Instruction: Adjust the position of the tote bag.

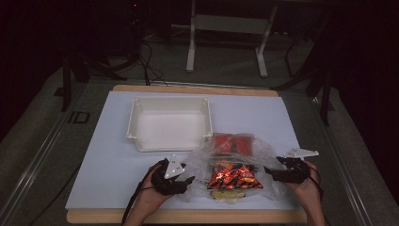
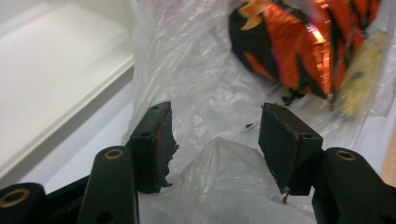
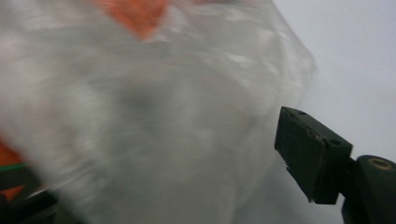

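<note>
Near the front edge of the white table surface (image 1: pixel 108 183), left of its middle, the left gripper (image 1: pixel 187 181) points rightward at the clear plastic bag (image 1: pixel 263 155). In the left gripper view its jaws stand fairly wide, and a crumpled fold of the bag film (image 2: pixel 219 163) rises between them; the pads do not press on it, so nothing is gripped there. Behind this gripper, toward the far edge, the white bin (image 1: pixel 168 123) sits empty, just clear of the bag's far-left corner.

The bag lies at the middle of the front edge, spread mostly left to right between the two grippers. Inside it an orange and black snack packet (image 1: pixel 234 177) lies toward the front, with red packets (image 1: pixel 230 142) behind it toward the bin.

At the right, the right gripper (image 1: pixel 269 172) points leftward at the bag's right side. The right gripper view is blurred: one jaw stands well out to the right, and the film (image 3: pixel 187 140) bulges into the gap, so the jaws look wide and not clamped.

Both grippers are about equally near the bag, one at each end; the film sits straight ahead of each pair of jaws, so a pinch on either side looks like the likely next move.
</note>
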Motion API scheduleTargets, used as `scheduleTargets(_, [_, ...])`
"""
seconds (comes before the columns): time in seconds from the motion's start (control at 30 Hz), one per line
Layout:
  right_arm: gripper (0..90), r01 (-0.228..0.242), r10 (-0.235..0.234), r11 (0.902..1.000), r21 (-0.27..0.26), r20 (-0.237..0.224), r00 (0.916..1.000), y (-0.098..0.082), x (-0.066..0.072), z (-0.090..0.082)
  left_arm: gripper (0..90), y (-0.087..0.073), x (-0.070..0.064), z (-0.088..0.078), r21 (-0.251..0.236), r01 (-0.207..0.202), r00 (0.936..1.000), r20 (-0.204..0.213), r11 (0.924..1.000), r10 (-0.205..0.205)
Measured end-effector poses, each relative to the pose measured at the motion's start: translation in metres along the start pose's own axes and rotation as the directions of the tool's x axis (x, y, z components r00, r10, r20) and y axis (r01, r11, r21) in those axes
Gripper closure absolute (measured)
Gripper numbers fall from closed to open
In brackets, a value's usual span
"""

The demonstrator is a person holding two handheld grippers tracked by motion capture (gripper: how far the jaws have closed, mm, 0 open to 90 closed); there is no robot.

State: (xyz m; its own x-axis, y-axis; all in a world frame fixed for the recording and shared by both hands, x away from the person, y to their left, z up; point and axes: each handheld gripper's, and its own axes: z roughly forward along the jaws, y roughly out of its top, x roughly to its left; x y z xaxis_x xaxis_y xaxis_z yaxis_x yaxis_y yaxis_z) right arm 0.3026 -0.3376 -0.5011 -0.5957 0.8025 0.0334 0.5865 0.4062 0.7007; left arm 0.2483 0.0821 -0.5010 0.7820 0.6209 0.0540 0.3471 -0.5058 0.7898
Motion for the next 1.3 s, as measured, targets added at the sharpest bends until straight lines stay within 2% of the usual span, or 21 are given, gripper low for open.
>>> scheduleTargets(0.23, [22.6, 0.074, -0.077, 0.9965, -0.04, -0.068, 0.9947, 0.006, 0.011, -0.014, 44.8, 0.01, -0.008, -0.01, -0.055, -0.047, 0.9986, 0.022, 0.9974, 0.049])
scheduleTargets(0.33, [19.2, 0.099, -0.105, 0.9928, -0.066, -0.088, 0.9906, 0.008, 0.014, -0.019, 44.8, 0.014, -0.008, -0.009, -0.054, -0.061, 0.9981, 0.0, 0.9967, 0.061])
scheduleTargets(0.47, [13.6, 0.105, -0.118, 0.9892, -0.101, -0.129, 0.9846, 0.011, 0.016, -0.025, 44.3, 0.016, -0.004, -0.006, -0.059, -0.045, 0.9989, -0.016, 0.9973, 0.044])
scheduleTargets(0.57, [12.8, 0.113, -0.132, 0.9848, -0.132, -0.145, 0.9807, 0.012, 0.018, -0.029, 44.1, 0.018, -0.003, -0.002, -0.053, -0.045, 0.9978, -0.05, 0.9976, 0.043])
scheduleTargets(0.67, [12.6, 0.128, -0.154, 0.979, -0.158, -0.16, 0.9751, 0.014, 0.021, -0.033, 44.1, 0.018, -0.001, 0.002, -0.044, -0.046, 0.9974, -0.057, 0.998, 0.043])
scheduleTargets(0.73, [12.4, 0.145, -0.172, 0.9747, -0.17, -0.158, 0.9723, 0.015, 0.024, -0.035, 44.2, 0.019, 0.001, 0.005, -0.036, -0.038, 0.9966, -0.074, 0.9986, 0.036])
scheduleTargets(0.87, [12.0, 0.167, -0.201, 0.9685, -0.185, -0.183, 0.9623, 0.018, 0.029, -0.038, 44.8, 0.02, 0.006, 0.009, -0.038, -0.02, 0.9956, -0.093, 0.9991, 0.017])
scheduleTargets(1.0, [12.1, 0.178, -0.219, 0.9644, -0.196, -0.214, 0.9519, 0.021, 0.032, -0.038, 51.5, 0.023, 0.011, 0.013, -0.038, -0.008, 0.9945, -0.104, 0.9993, 0.004])
scheduleTargets(1.03, [13.1, 0.178, -0.221, 0.9639, -0.198, -0.219, 0.9505, 0.021, 0.032, -0.037, 55.6, 0.025, 0.011, 0.015, -0.039, -0.008, 0.9949, -0.101, 0.9992, 0.004])
scheduleTargets(1.1, [22.2, 0.18, -0.22, 0.9636, -0.198, -0.207, 0.9531, 0.022, 0.031, -0.036, 65.9, 0.028, 0.012, 0.017, -0.038, -0.007, 0.9934, -0.115, 0.9992, 0.003])
scheduleTargets(1.13, [30.7, 0.172, -0.218, 0.9627, -0.209, -0.22, 0.9508, 0.021, 0.03, -0.035, 69.1, 0.03, 0.013, 0.019, -0.041, 0.0, 0.9935, -0.114, 0.9992, -0.005])
scheduleTargets(1.17, [43.5, 0.163, -0.214, 0.9604, -0.226, -0.225, 0.9505, 0.021, 0.029, -0.035, 74.7, 0.031, 0.015, 0.02, -0.046, 0.011, 0.9938, -0.11, 0.9989, -0.016])
scheduleTargets(1.2, [54.3, 0.146, -0.196, 0.9629, -0.227, -0.215, 0.9569, 0.02, 0.026, -0.035, 78.2, 0.032, 0.016, 0.021, -0.049, 0.024, 0.9936, -0.109, 0.9985, -0.029])
scheduleTargets(1.3, [69.1, 0.073, -0.108, 0.9775, -0.198, -0.175, 0.9786, 0.019, 0.016, -0.031, 83.5, 0.034, 0.021, 0.025, -0.053, 0.057, 0.9918, -0.111, 0.997, -0.062])
